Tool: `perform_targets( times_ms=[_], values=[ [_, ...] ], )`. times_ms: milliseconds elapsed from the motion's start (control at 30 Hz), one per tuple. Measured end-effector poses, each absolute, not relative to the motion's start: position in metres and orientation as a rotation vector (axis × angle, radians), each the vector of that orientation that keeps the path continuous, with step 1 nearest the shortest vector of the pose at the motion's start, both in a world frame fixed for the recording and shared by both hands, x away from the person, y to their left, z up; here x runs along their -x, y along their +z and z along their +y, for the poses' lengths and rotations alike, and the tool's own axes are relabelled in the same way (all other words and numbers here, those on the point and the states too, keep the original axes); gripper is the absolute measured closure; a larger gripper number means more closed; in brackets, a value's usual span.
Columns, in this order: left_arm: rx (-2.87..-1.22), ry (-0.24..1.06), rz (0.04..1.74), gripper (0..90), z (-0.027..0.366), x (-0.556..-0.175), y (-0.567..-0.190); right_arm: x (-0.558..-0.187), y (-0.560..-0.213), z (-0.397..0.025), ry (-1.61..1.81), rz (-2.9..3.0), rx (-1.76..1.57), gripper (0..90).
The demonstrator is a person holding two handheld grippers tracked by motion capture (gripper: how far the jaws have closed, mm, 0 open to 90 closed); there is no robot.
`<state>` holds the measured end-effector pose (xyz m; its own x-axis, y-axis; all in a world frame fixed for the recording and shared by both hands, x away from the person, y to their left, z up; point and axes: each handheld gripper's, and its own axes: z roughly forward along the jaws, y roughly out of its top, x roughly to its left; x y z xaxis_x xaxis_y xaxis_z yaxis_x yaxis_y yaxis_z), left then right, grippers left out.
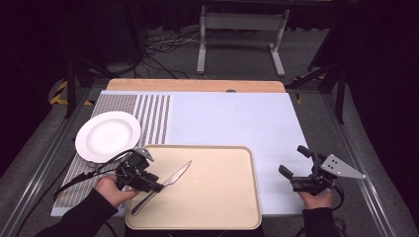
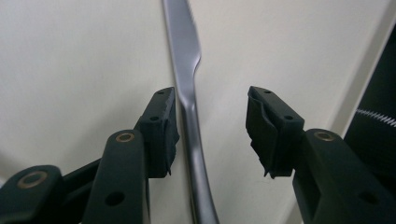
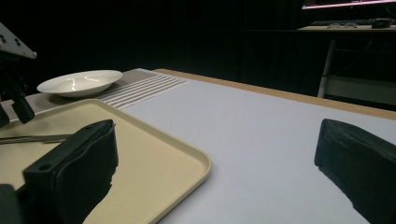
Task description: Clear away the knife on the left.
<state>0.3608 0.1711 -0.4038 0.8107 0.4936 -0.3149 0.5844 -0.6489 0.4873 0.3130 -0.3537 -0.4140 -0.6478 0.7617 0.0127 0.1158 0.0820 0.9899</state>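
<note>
The left gripper [image 1: 157,186] is spread wide over the knife [image 1: 163,185], one jaw on each side of the handle near where it meets the blade. In the left gripper view the knife [image 2: 191,112] runs between the jaws, close against one jaw and apart from the other; nothing is pinched. The knife is plain grey metal with a curved handle, lying flat on the left part of the beige tray [image 1: 222,197]. The right gripper [image 1: 292,162] is spread open, holding nothing, over the pale mat [image 1: 237,118] right of the tray. A white plate [image 1: 107,136] sits beyond the tray's left corner
</note>
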Motion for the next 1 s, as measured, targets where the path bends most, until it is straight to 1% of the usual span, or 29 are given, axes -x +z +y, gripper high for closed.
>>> perform_targets(
  times_ms=[67, 167, 233, 333, 367, 467, 500, 533, 633, 800, 867, 1000],
  values=[
    [-2.363, -0.15, 0.735, 52.0, 0.171, -0.361, -0.399, -0.313, -0.414, -0.353, 1.606, 1.843, -0.863, 0.2],
    [-2.315, -0.055, 0.648, 53.1, 0.171, -0.361, -0.395, -0.313, -0.414, -0.353, 1.607, 1.843, -0.866, 0.1],
    [-2.282, -0.054, 0.628, 59.6, 0.17, -0.364, -0.393, -0.314, -0.415, -0.353, 1.607, 1.846, -0.864, 0.1],
    [-2.304, -0.016, 0.593, 72.9, 0.161, -0.364, -0.389, -0.314, -0.415, -0.353, 1.604, 1.848, -0.863, 0.2],
    [-2.3, -0.035, 0.593, 75.9, 0.155, -0.365, -0.387, -0.314, -0.415, -0.353, 1.603, 1.85, -0.861, 0.2],
    [-2.303, -0.024, 0.587, 87.2, 0.147, -0.366, -0.387, -0.314, -0.415, -0.353, 1.603, 1.852, -0.862, 0.1],
    [-2.312, -0.021, 0.592, 87.2, 0.143, -0.369, -0.388, -0.314, -0.415, -0.353, 1.603, 1.852, -0.862, 0.1],
    [-2.331, 0.012, 0.589, 89.9, 0.137, -0.37, -0.388, -0.314, -0.415, -0.353, 1.603, 1.852, -0.862, 0.2],
    [-2.316, -0.024, 0.585, 90.0, 0.129, -0.376, -0.393, -0.314, -0.416, -0.354, 1.61, 1.85, -0.868, 0.2],
    [-2.367, -0.001, 0.558, 90.0, 0.113, -0.381, -0.405, -0.314, -0.416, -0.354, 1.609, 1.853, -0.867, 0.2],
    [-2.369, -0.02, 0.544, 90.0, 0.109, -0.383, -0.411, -0.314, -0.416, -0.354, 1.609, 1.853, -0.865, 0.1],
    [-2.412, -0.04, 0.571, 90.0, 0.103, -0.39, -0.425, -0.314, -0.416, -0.354, 1.608, 1.854, -0.865, 0.1]
  ],
)
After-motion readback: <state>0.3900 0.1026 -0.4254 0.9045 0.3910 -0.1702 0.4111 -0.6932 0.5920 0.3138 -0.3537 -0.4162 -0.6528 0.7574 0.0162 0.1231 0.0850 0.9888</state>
